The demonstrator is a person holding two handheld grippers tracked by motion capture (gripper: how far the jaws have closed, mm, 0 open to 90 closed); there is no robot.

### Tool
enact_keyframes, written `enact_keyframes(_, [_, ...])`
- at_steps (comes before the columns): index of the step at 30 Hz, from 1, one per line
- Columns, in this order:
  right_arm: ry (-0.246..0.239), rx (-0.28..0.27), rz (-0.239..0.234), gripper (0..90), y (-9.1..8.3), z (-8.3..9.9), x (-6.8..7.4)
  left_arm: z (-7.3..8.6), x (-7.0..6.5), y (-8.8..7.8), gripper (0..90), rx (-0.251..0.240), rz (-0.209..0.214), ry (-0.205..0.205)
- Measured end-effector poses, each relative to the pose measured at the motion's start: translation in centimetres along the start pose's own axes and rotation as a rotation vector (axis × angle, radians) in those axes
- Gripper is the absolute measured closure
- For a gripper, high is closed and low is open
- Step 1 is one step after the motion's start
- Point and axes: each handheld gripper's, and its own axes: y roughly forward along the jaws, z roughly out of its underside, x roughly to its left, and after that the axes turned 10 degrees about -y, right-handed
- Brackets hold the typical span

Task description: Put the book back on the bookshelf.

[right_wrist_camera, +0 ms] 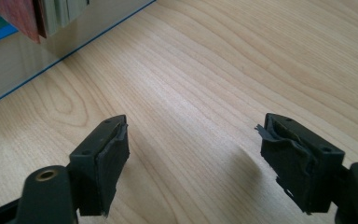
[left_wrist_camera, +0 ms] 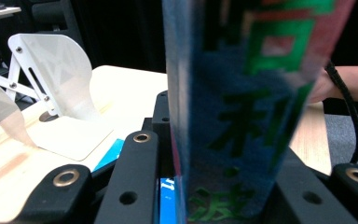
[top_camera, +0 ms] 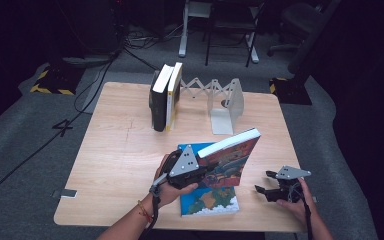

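The left gripper (top_camera: 211, 172) sits at the near middle of the scene, its jaws clamped on the book (top_camera: 228, 157) and pointing right, with the left hand (top_camera: 167, 187) wrapped around its body and the forearm running in from the near edge. The right gripper (top_camera: 262, 184) lies low at the near right, jaws spread wide with nothing between them, pointing left.

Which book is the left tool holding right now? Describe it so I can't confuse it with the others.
On the wooden table, look at the near edge, in front of the white folding bookend. The left tool clamps the book tilted up on edge above a flat blue book; unlike the upright pair, its illustrated cover faces you.
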Motion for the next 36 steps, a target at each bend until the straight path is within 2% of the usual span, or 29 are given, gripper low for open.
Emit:
enact_keyframes(6, [0.003,0.002,-0.022,23.1,0.6,0.0,0.2,-0.8,0.8,1.1,74.1,-0.005,-0.025,-0.012])
enact_keyframes(16, [0.02,-0.009,-0.023,22.8,0.7,0.1,0.1,-3.0,2.0,3.2,74.1,-0.021,-0.043,0.002])
enact_keyframes(20, [0.022,-0.009,-0.023,22.8,0.7,0.2,0.1,-3.7,2.5,3.5,74.1,-0.023,-0.078,0.017])
enact_keyframes(21, [0.023,-0.008,-0.022,22.9,0.7,0.1,0.1,-4.0,2.8,3.6,74.0,-0.023,-0.092,0.025])
enact_keyframes(27, [0.026,-0.008,-0.021,23.1,0.7,0.1,0.1,-4.9,4.9,3.3,74.0,-0.03,-0.149,0.01])
enact_keyframes(33, [0.026,-0.009,-0.021,23.2,0.7,0.2,0.0,-5.3,7.3,2.6,74.1,-0.059,-0.198,-0.037])
enact_keyframes(36, [0.026,-0.01,-0.022,23.2,0.7,0.2,0.0,-5.5,8.3,2.5,74.1,-0.056,-0.222,-0.034])
